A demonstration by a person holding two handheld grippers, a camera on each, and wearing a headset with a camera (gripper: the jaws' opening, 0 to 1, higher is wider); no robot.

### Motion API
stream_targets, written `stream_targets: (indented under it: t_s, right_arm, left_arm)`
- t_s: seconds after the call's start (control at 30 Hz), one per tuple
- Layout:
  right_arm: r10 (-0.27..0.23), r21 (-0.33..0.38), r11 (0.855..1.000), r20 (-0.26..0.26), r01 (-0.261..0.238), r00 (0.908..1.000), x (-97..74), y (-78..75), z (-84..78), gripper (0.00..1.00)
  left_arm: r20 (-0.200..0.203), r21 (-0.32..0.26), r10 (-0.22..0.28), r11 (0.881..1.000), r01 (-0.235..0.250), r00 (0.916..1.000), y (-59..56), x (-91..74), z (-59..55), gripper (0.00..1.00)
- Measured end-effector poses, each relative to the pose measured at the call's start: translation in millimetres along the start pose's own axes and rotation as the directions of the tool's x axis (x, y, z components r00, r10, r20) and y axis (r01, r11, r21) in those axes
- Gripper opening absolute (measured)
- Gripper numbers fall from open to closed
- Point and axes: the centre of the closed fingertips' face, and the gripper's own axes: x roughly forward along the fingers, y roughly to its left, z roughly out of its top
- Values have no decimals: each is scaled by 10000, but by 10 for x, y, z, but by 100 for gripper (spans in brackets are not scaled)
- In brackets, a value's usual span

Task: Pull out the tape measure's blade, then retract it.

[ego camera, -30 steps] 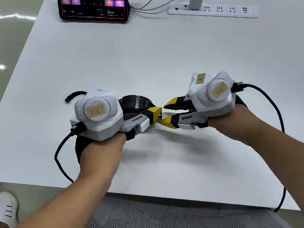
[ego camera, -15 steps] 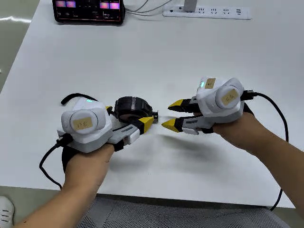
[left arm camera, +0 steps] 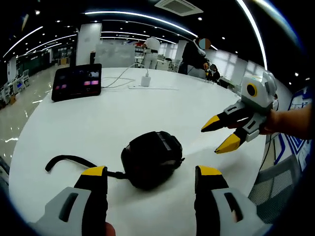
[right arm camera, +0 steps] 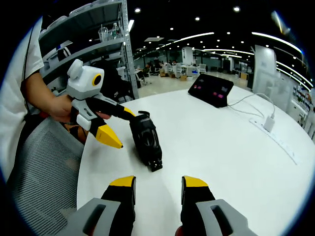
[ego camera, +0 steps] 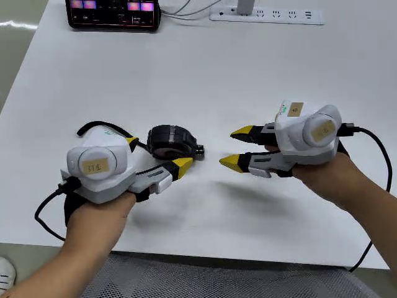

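On a big white table (ego camera: 248, 81), with a dark screen (ego camera: 111, 12) and a plug strip (ego camera: 267, 13) at the far edge. Near the front, resting on the table: the black tape measure (ego camera: 172, 141), blade all the way in as far as can be seen, little hook (ego camera: 200, 150) pointing toward the right gripper (ego camera: 233, 148). Around it but not squeezing it: the left gripper (ego camera: 157, 153), wide open, one jaw on each side. Right gripper open too, holding nothing, apart from the hook. Close to the left gripper, a black strap (left arm camera: 69, 158) joined to the tape measure.

Looks like the letting-go step, with pulling out and pulling back in likely done. To do it well:
- Keep both sets of jaws wide.
- Draw the left gripper straight back, so as not to bump or slide the tape measure.
- Mind the strap and don't drag it along.
- Move the right gripper off slowly, away from the hook.

A second ago, tips of both grippers packed close together at the hook end. Half a second ago, right gripper already off the hook. Now farther apart again, with the left gripper drawn back toward the person. Tape measure in about the same spot. No blade showing out in any of these.
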Motion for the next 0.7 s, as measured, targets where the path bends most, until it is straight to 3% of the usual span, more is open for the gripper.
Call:
stream_targets:
  t_s: [0.23,0.7]
  right_arm:
    - [-213,324,9993,72,210,9997,-146,13,-50,37]
    - [-1074,722,9918,233,1055,9939,-460,-42,-91,50]
  left_arm:
    - [-216,627,-337,9974,350,9992,-14,-151,-59,66]
    - [-255,960,-629,9933,651,9977,34,-394,-52,73]
